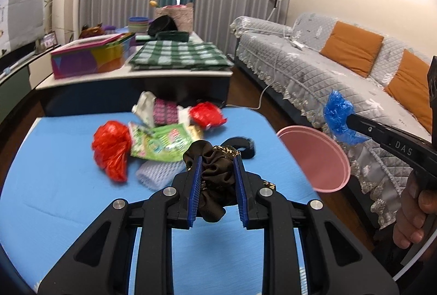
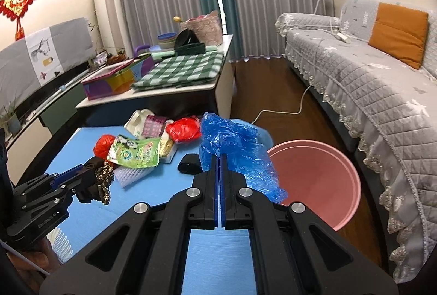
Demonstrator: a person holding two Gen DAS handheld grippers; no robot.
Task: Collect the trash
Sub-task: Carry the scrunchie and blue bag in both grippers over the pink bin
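Note:
My left gripper (image 1: 218, 162) is shut on a dark brown patterned cloth scrap (image 1: 215, 185) and holds it above the blue mat (image 1: 54, 199). It also shows in the right wrist view (image 2: 94, 177). My right gripper (image 2: 219, 158) is shut on a crumpled blue plastic bag (image 2: 237, 150), held near the rim of the pink bin (image 2: 314, 180). The blue plastic bag also shows in the left wrist view (image 1: 338, 117), just right of the pink bin (image 1: 314, 158). More trash lies on the mat: two red bags (image 1: 112, 150) (image 1: 206, 114), a green wrapper (image 1: 161, 143), white foam netting (image 1: 155, 174), a black item (image 1: 240, 147).
A low table (image 1: 136, 73) behind the mat carries a green checked cloth (image 1: 180, 54), a colourful box (image 1: 87, 57) and bowls. A grey covered sofa (image 1: 341, 70) with orange cushions runs along the right. A white cable (image 2: 281, 110) lies on the wooden floor.

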